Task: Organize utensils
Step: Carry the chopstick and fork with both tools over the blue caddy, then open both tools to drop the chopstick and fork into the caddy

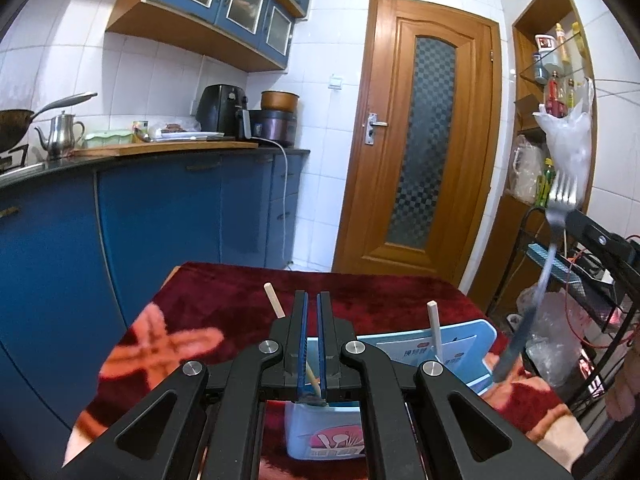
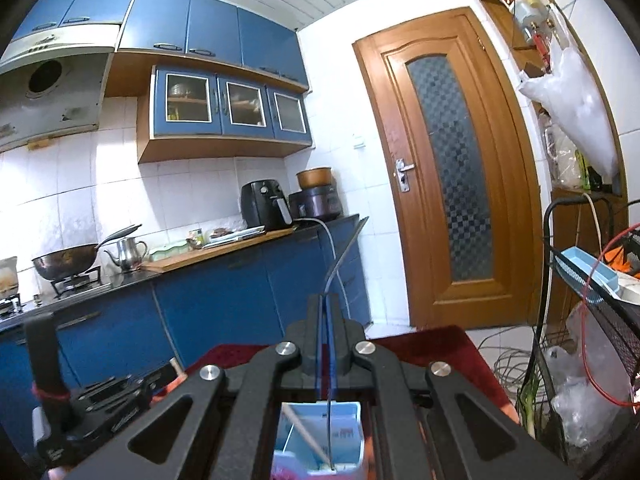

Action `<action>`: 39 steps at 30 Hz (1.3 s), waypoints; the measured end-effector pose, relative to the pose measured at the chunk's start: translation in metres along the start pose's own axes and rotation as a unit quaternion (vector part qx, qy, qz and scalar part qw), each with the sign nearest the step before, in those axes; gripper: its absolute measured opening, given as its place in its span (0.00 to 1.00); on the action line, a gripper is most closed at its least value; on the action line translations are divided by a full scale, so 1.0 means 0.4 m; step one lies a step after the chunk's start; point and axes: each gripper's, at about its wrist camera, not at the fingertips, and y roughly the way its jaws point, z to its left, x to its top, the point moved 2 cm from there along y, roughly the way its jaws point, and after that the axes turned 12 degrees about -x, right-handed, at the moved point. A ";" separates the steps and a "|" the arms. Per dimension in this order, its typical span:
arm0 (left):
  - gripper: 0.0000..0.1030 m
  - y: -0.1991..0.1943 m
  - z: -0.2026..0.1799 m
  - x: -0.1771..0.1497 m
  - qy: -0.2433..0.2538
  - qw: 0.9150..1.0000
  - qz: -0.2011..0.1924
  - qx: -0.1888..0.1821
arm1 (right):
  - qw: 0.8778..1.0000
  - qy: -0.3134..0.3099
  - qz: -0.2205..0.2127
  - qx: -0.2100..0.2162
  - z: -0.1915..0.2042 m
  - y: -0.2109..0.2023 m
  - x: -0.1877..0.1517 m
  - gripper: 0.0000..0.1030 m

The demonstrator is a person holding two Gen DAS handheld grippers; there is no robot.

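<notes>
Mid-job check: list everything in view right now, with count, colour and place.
fork: one, silver, raised right of the table
held chopstick: one, pale wood, in the left jaws
standing chopstick: one, pale wood, in holder
utensil holder: one, light blue, on the cloth
table cloth: one, dark red, patterned
door: one, brown, behind
kettle: one, steel, counter
left hand-held gripper: black, shut on chopstick
right hand-held gripper: black, shut on fork

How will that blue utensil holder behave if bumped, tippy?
The blue utensil holder looks like thin plastic, probably light. It is tall and narrow, standing on a soft red cloth, with a chopstick leaning out, so it likely tips easily. A low push may slide it.
</notes>
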 end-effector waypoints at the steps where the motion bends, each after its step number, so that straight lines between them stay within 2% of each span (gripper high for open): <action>1: 0.04 0.000 0.000 0.000 0.001 1.000 0.000 0.001 | 1.000 -0.004 -0.001 -0.002 0.006 0.011 -0.005 0.04; 9: 0.05 -0.002 -0.006 -0.004 0.009 1.000 0.001 0.002 | 0.999 -0.033 0.040 -0.006 0.036 0.065 -0.080 0.04; 18: 0.07 -0.003 -0.009 -0.007 0.012 1.000 0.002 0.004 | 0.996 -0.026 0.080 0.010 0.025 0.080 -0.119 0.06; 19: 0.08 -0.003 -0.010 -0.007 0.013 1.000 0.002 0.003 | 0.996 -0.022 0.083 0.012 0.023 0.079 -0.121 0.09; 21: 0.18 -0.001 -0.011 -0.010 0.010 1.000 0.007 0.000 | 0.996 -0.018 0.084 0.013 0.022 0.076 -0.123 0.22; 23: 0.32 -0.002 -0.011 -0.013 0.007 1.000 0.006 0.000 | 0.996 -0.014 0.081 0.015 0.022 0.069 -0.123 0.23; 25: 0.37 -0.003 -0.011 -0.012 0.007 1.000 0.006 0.003 | 0.997 -0.015 0.080 0.016 0.023 0.065 -0.121 0.23; 39: 0.40 -0.044 -0.007 -0.003 -0.015 1.000 0.019 0.003 | 0.996 -0.015 0.084 0.025 0.020 0.005 -0.108 0.24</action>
